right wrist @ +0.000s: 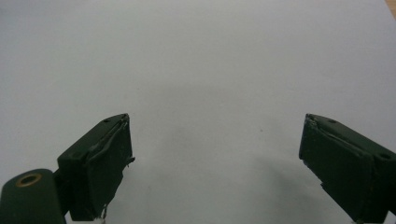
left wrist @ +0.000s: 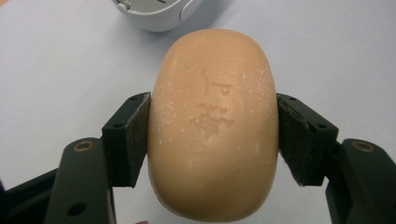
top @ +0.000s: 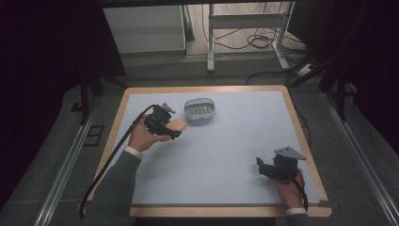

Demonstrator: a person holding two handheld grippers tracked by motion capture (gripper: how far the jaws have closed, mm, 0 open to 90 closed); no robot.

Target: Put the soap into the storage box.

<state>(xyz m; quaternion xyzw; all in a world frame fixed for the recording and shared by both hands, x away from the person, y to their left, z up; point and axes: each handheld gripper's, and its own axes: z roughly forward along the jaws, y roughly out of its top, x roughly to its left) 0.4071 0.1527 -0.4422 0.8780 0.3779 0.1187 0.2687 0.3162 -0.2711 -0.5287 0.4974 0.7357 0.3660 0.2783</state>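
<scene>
Your left gripper (left wrist: 214, 135) pinches the peach soap bar (left wrist: 214, 126) just beside the grey soap dish (top: 200, 109), right gripper (right wrist: 215, 163) gaping idle near the table's corner; squeeze unevenly and the slick bar may squirt free.

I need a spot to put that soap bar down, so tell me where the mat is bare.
Most of the blue mat is free: the wide stretch between the left gripper and the right gripper, and the far right side past the soap dish. It is crowded only at far left, where the held soap bar sits close to the dish.
</scene>
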